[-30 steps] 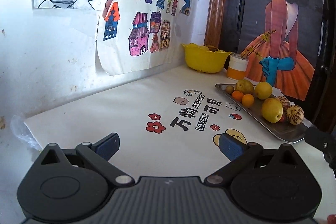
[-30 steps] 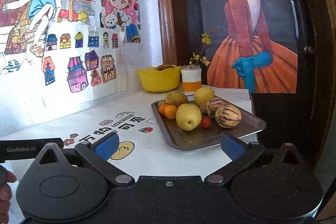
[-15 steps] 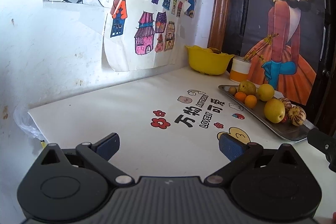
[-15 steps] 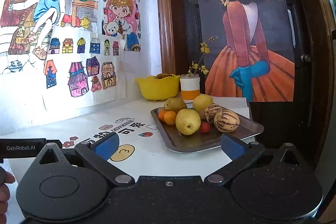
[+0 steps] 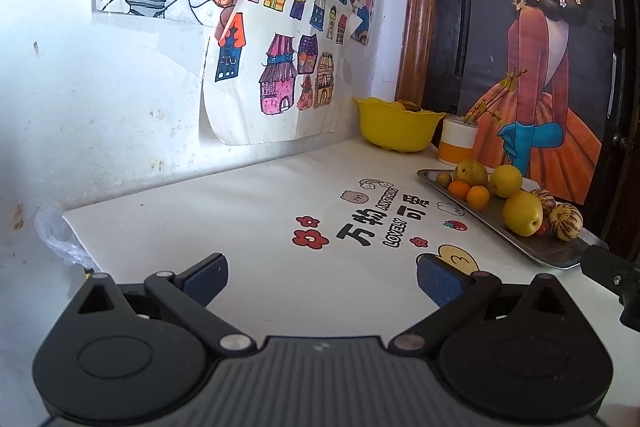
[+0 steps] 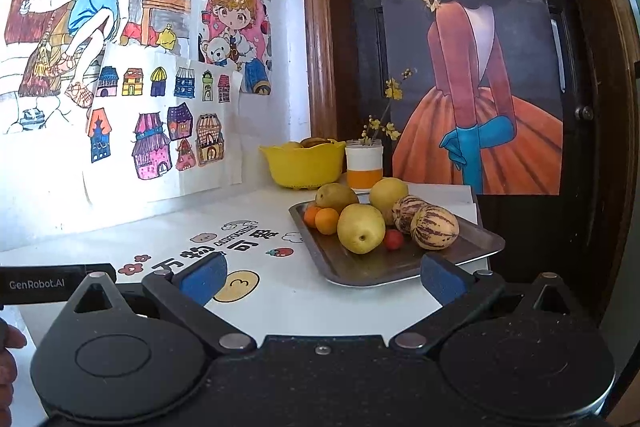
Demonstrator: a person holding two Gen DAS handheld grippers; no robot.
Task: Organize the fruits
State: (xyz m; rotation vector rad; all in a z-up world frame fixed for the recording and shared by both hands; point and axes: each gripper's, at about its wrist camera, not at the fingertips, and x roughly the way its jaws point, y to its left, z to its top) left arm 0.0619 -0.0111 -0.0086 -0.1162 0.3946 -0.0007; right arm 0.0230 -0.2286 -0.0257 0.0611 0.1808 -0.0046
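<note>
A metal tray (image 6: 476, 239) (image 5: 560, 255) on the white table holds yellow pears (image 6: 361, 228), small oranges (image 6: 327, 221), two striped melons (image 6: 435, 228) and a small red fruit (image 6: 394, 239). A yellow bowl (image 6: 303, 164) (image 5: 394, 131) with fruit inside stands at the back by the wall. My right gripper (image 6: 322, 277) is open, just short of the tray's near edge, nothing between its fingers. My left gripper (image 5: 320, 277) is open and empty above the printed table mat, left of the tray.
A white and orange cup (image 6: 364, 167) with yellow flower twigs stands beside the bowl. Paper drawings (image 5: 280, 75) hang on the wall to the left. A dark door with a poster (image 6: 472, 67) rises behind the table. A hand (image 6: 8, 351) shows at the left edge.
Both grippers have pulled back and tilted up slightly, so the tray and bowl sit a little farther off. Both stay open and no fruit has moved.
</note>
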